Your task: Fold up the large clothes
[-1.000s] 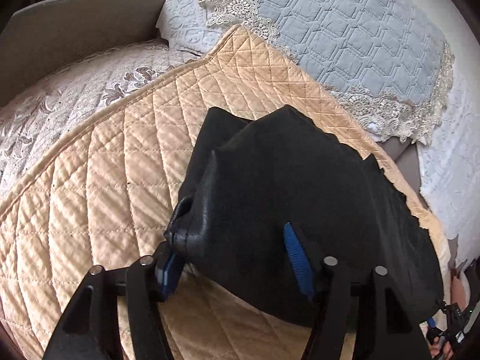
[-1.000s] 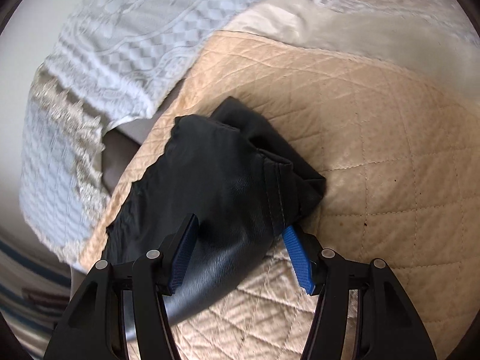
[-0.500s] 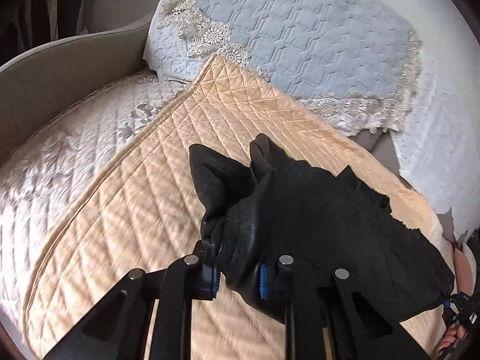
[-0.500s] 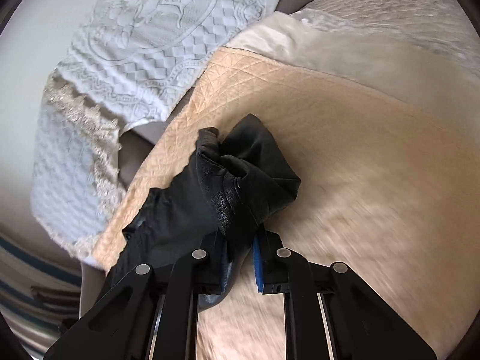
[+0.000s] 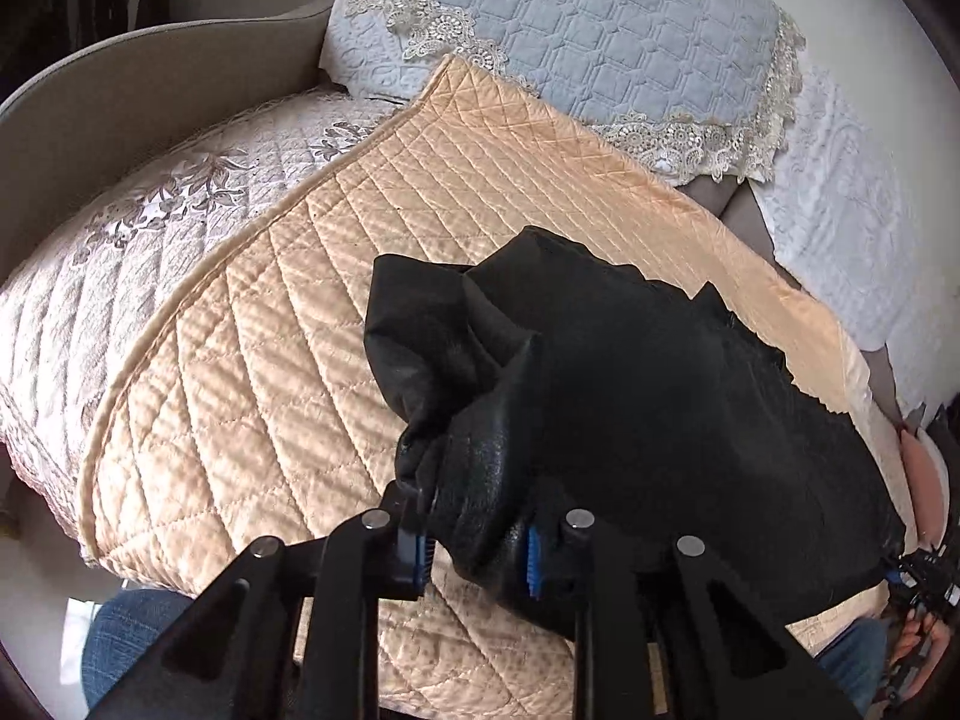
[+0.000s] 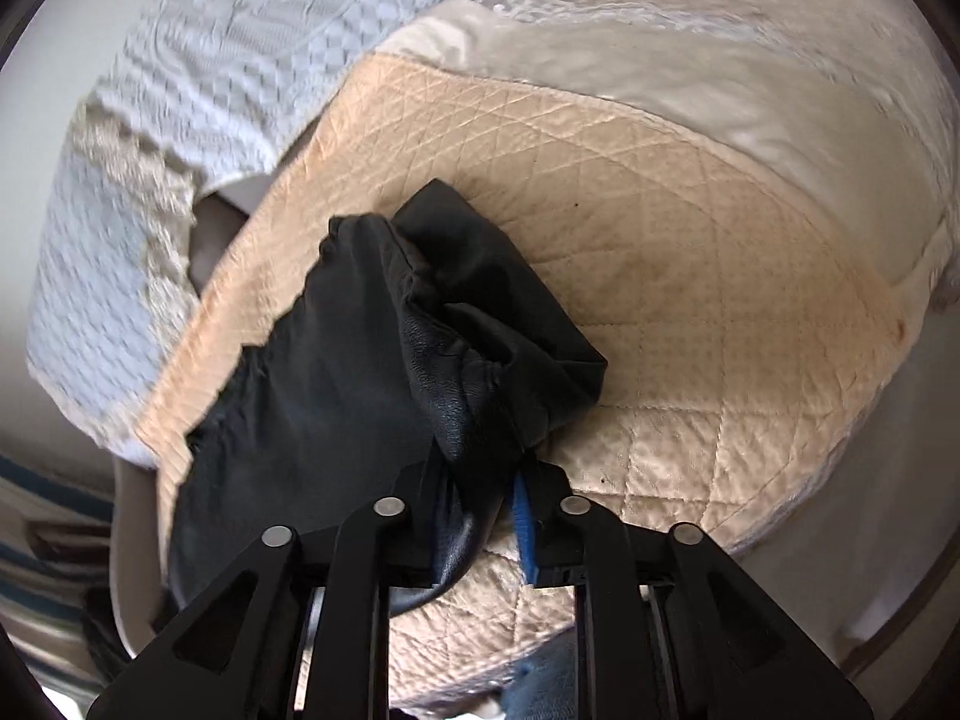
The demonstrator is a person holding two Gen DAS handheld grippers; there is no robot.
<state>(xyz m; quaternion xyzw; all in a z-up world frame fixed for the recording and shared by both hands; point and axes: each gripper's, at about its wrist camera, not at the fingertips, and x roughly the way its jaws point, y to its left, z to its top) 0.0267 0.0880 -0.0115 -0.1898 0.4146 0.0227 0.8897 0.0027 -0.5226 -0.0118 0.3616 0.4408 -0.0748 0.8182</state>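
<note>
Showed a sofa (image 5: 150, 72) dressed in layers, with a peach quilted cover (image 5: 270, 360) spread over the seat. Showed a grey-blue throw (image 5: 600, 42) with lace trim draped against the backrest behind it, and a pale flowered cover (image 5: 150, 228) lying beside the peach one towards the armrest. Caught a white patterned throw (image 6: 270, 30) hanging over the back in the right wrist view, slightly blurred.

Found a black garment (image 5: 630, 390), leathery in sheen, lying across the peach quilted cover and bunched up at both near corners. Held one gathered corner in the left hand-held gripper (image 5: 477, 546), the blue pads (image 5: 533, 561) set narrow with a thick wad of cloth pressed between them and the jaws easing apart. Held the opposite corner in the right hand-held gripper (image 6: 480, 516) in the same way, narrow, with folds of the black material squeezed between the fingers and the jaws likewise opening. Left the far edge of the garment resting on the quilting, ragged in outline against the peach.

Glimpsed a knee in blue jeans (image 5: 126, 642) below the front edge of the seat.
</note>
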